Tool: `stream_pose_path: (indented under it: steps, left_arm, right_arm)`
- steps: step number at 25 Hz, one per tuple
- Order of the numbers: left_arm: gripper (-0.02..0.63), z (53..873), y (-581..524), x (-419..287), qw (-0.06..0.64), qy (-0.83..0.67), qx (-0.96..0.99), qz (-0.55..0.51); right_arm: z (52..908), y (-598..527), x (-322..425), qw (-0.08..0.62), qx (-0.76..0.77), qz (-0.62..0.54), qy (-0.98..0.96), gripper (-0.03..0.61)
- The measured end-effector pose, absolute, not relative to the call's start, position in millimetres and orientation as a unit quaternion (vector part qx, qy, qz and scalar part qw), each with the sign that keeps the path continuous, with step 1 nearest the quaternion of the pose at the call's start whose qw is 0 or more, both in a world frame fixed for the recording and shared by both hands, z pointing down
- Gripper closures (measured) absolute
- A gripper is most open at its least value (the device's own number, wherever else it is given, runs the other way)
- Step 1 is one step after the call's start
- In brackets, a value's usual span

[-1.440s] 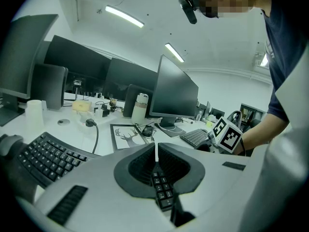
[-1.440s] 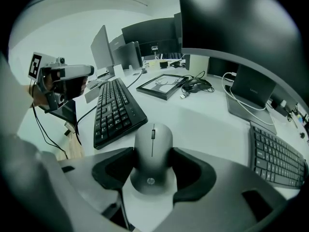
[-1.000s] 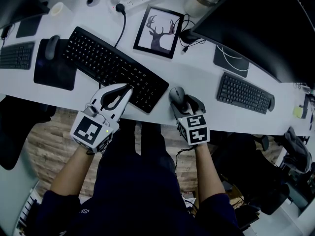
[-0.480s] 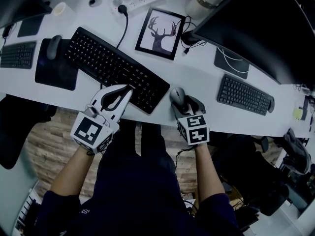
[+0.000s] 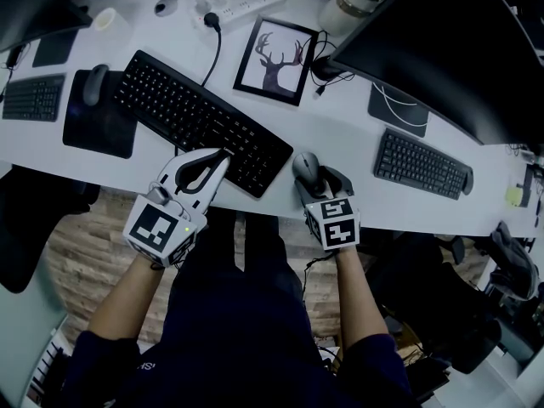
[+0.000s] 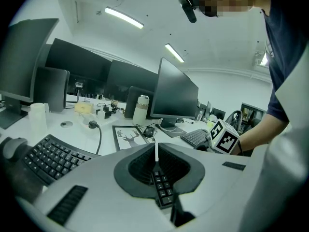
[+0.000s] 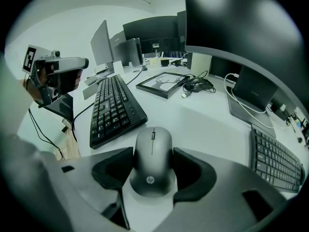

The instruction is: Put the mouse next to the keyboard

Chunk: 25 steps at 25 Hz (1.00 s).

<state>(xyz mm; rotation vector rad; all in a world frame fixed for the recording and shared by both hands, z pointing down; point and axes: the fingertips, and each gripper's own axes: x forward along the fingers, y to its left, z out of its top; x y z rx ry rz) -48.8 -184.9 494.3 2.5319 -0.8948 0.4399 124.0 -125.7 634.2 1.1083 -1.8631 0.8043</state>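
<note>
While right gripper (image 5: pixel 311 177) clasps mouse (image 7: pixel 152 158), keyboard (image 5: pixel 200 121) beside

Dim, cool head view; ceiling strips (image 6: pixel 124 17) glare overhead (fisheye edges dark, perhaps blurred).

left gripper (image 6: pixel 156 152), jaws pressed together at the tips. a black keyboard (image 6: pixel 47 156) lies under and left of the fingers (image 6: pixel 87 178); a framed deer picture (image 6: pixel 129 136) lies just beyond them.
</note>
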Motion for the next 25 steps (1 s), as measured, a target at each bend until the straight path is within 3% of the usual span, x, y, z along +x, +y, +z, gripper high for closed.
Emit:
stream_pose_path:
  steps: [25]
  left_arm:
    - [0.571,478,-178,-40,0.186,-0.313,0.917,0.164]
  right_arm:
    - [633,-126,124,0.392,0.443,0.323,-0.738,0.298]
